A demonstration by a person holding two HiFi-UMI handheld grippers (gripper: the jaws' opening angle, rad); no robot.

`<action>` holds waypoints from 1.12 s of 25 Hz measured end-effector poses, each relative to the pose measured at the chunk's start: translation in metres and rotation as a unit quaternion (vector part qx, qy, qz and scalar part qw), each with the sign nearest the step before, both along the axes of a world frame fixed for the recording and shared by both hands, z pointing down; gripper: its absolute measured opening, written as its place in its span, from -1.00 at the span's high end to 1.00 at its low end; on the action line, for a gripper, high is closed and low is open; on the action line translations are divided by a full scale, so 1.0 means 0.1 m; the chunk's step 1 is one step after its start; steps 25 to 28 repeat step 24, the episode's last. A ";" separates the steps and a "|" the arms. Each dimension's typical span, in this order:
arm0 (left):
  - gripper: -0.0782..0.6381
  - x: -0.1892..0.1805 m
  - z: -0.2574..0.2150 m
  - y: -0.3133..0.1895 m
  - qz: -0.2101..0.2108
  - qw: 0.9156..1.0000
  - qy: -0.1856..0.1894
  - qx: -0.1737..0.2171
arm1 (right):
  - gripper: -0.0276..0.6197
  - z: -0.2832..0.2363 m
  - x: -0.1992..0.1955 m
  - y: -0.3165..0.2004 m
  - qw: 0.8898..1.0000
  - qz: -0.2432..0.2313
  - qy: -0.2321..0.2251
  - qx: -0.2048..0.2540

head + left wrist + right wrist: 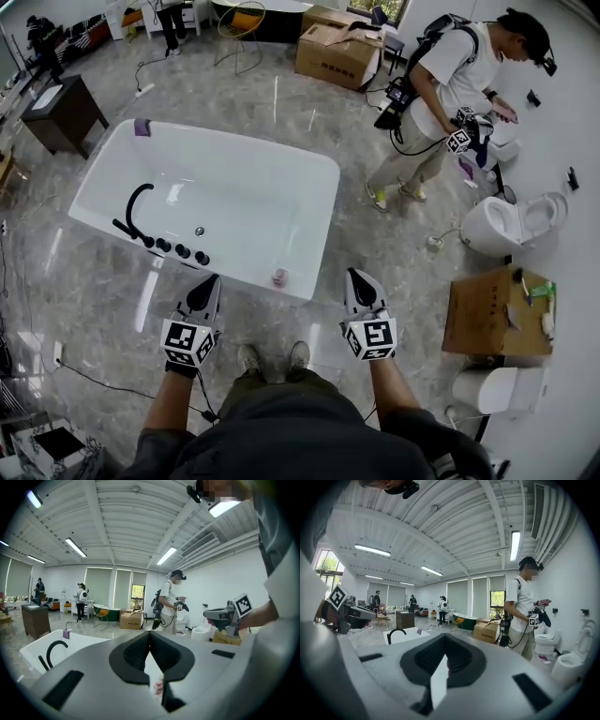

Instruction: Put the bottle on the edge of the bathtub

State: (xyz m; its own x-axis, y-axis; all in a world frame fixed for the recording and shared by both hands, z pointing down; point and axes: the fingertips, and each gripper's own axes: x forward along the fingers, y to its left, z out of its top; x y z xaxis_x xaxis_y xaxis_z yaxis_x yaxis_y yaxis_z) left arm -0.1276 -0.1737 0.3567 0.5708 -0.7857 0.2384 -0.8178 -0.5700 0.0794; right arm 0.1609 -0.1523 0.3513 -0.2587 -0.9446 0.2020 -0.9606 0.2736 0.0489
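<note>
A small pink bottle [279,277] stands upright on the near rim of the white bathtub [309,169]; in the left gripper view the bottle [159,685] shows low down, beyond the jaws. My left gripper [208,281] hovers just left of the bottle, short of the tub's rim, with its jaws shut and nothing in them [149,634]. To the right of the bottle, my right gripper [359,277] hangs over the floor beside the tub's corner, shut and empty [444,637]. Neither gripper touches the bottle.
A black faucet [136,202] and knobs sit on the tub's left rim, and a purple item [142,127] on its far corner. A person [450,84] stands at back right near a toilet [511,225]. Cardboard boxes [497,309] [337,52] and a dark cabinet [66,108] stand around.
</note>
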 end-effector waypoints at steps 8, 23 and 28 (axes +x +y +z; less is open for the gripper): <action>0.77 0.03 -0.04 0.03 0.002 1.000 0.001 0.004 | 0.91 -0.06 -0.05 0.02 1.000 -0.007 0.003 0.005; 0.77 0.11 -0.09 0.07 0.005 1.000 -0.002 0.006 | 0.91 -0.11 -0.01 0.05 1.000 -0.014 0.007 0.008; 0.77 0.11 -0.10 0.08 0.005 1.000 -0.003 0.006 | 0.91 -0.12 0.00 0.06 1.000 -0.014 0.007 0.008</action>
